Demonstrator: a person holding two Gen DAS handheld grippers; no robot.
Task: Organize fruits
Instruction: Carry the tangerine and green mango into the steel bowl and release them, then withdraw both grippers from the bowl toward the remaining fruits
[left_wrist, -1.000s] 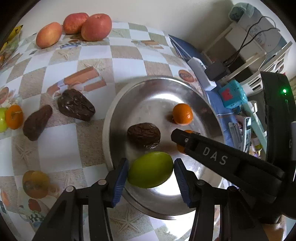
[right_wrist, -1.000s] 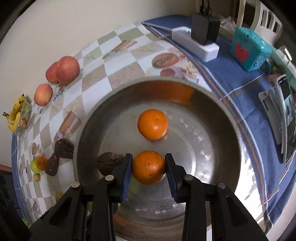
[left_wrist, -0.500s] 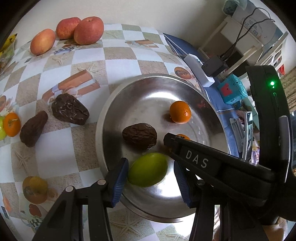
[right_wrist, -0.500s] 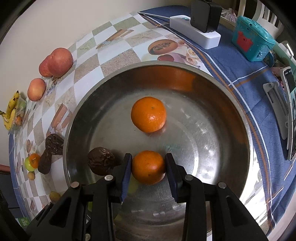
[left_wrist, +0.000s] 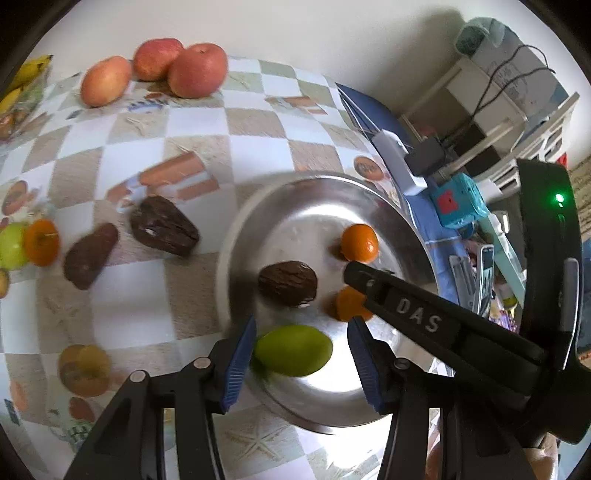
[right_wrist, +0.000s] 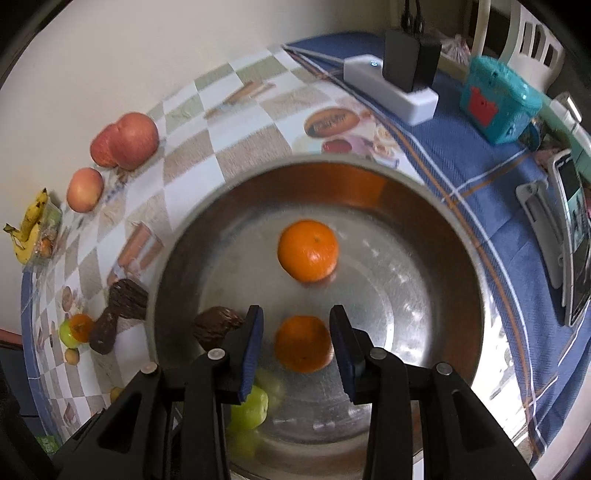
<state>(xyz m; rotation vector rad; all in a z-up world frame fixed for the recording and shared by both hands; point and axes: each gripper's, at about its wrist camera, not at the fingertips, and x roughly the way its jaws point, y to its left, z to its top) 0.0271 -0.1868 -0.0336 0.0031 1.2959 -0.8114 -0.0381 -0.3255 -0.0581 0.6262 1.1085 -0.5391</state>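
Observation:
A steel bowl (left_wrist: 391, 206) (right_wrist: 454, 266) holds a green fruit (left_wrist: 293, 350), a dark wrinkled fruit (left_wrist: 287, 283) and two oranges. My left gripper (left_wrist: 301, 349) is open with the green fruit lying between its jaws, free of both pads. My right gripper (right_wrist: 296, 341) is open, its jaws apart from the near orange (right_wrist: 303, 343), which rests on the bowl floor. The far orange (right_wrist: 308, 250) (left_wrist: 359, 243) lies beyond it. The right gripper's finger (left_wrist: 406, 306) crosses the left wrist view over the near orange (left_wrist: 349, 304).
On the checkered cloth left of the bowl lie two dark fruits (left_wrist: 164, 225) (left_wrist: 90, 254), a small orange (left_wrist: 41, 242) and a green fruit (left_wrist: 11, 245). Three apples (left_wrist: 197, 70) and bananas (right_wrist: 31, 225) sit by the wall. A power strip (right_wrist: 391, 88), teal box (right_wrist: 498, 99) and phone (right_wrist: 572, 236) lie right.
Both grippers opened: the right let go of the near orange, the left let go of the green fruit. Both fruits now rest in the bowl. Both grippers have drawn back slightly.

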